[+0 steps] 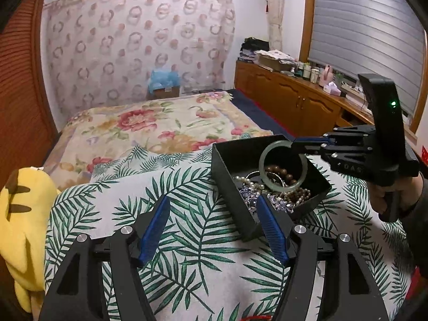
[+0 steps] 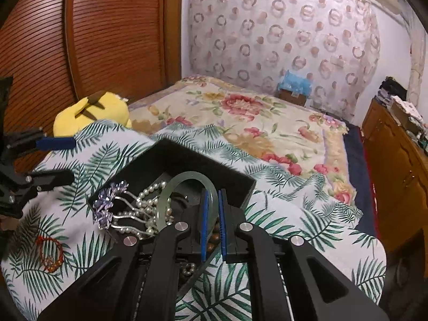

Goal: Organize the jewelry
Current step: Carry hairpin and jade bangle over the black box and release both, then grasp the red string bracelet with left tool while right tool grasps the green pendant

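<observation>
Holding a pale green bangle (image 2: 187, 187): right hand-held gripper (image 2: 212, 203) has its blue pads clamped narrow on the rim, one pad inside the ring, one outside. From the left wrist view the bangle (image 1: 283, 165) stands tilted, its lower edge down among the jewelry in the black box (image 1: 227, 165); right hand-held gripper (image 1: 294, 144) grips its upper right edge, a hand (image 1: 388, 195) on the grip below.

Left hand-held gripper (image 1: 214, 211): jaws wide, nothing between the pads, over the leaf-print blanket (image 1: 187, 240) just beside the box's near corner. Right fingertip sits at the box edge; touching or not, cannot tell. Right wrist view shows the same left hand-held gripper (image 2: 67, 160) at frame left, apart from the box (image 2: 240, 187).

Box contents: pearl strands (image 2: 149, 200), brown wooden beads (image 1: 283, 174), purple crystal hair clips (image 2: 109, 203) hanging over the near-left rim.

Red cord bracelet (image 2: 50, 251) lies outside the box on the blanket (image 2: 307, 227), near the left corner of the frame.

Blanket is spread on a bed; floral cover (image 2: 240, 123) behind it, yellow plush toy (image 1: 24, 214) at the bed's left edge.
</observation>
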`<state>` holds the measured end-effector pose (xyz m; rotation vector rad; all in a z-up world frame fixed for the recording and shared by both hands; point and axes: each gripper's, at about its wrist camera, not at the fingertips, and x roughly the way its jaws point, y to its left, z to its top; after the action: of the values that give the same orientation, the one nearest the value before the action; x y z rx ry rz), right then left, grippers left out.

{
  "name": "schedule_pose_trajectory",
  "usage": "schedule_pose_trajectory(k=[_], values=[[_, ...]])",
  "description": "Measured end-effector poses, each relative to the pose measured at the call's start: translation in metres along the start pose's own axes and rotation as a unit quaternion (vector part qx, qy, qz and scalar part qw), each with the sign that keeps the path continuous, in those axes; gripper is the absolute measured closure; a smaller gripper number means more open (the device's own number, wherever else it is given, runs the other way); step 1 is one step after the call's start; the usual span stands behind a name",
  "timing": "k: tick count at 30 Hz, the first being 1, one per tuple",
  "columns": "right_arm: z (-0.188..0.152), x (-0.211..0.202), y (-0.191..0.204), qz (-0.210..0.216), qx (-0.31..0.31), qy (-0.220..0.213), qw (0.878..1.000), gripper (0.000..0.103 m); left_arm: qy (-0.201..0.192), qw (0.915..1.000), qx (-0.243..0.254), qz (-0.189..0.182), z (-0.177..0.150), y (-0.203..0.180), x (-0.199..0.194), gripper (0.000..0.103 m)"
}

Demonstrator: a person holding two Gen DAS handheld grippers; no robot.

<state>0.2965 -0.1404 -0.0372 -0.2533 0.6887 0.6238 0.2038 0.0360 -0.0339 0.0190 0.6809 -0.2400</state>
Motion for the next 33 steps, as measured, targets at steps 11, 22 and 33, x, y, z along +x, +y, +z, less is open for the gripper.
schedule_pose_trajectory(k=[11,22,33], values=[[0.000,-0.002,-0.006,0.021,0.032,0.000,0.999,0.094,0.006,1.0000,0.000,-0.001,-0.006,-0.001,0.006,0.039],[-0.009,-0.010,-0.006,0.010,0.035,0.002,0.999,0.091,0.007,1.0000,0.000,0.001,-0.006,0.000,0.005,0.039],[-0.055,-0.060,0.011,0.024,0.043,0.007,0.999,0.082,0.007,1.0000,0.002,-0.001,-0.006,0.000,0.005,0.039]])
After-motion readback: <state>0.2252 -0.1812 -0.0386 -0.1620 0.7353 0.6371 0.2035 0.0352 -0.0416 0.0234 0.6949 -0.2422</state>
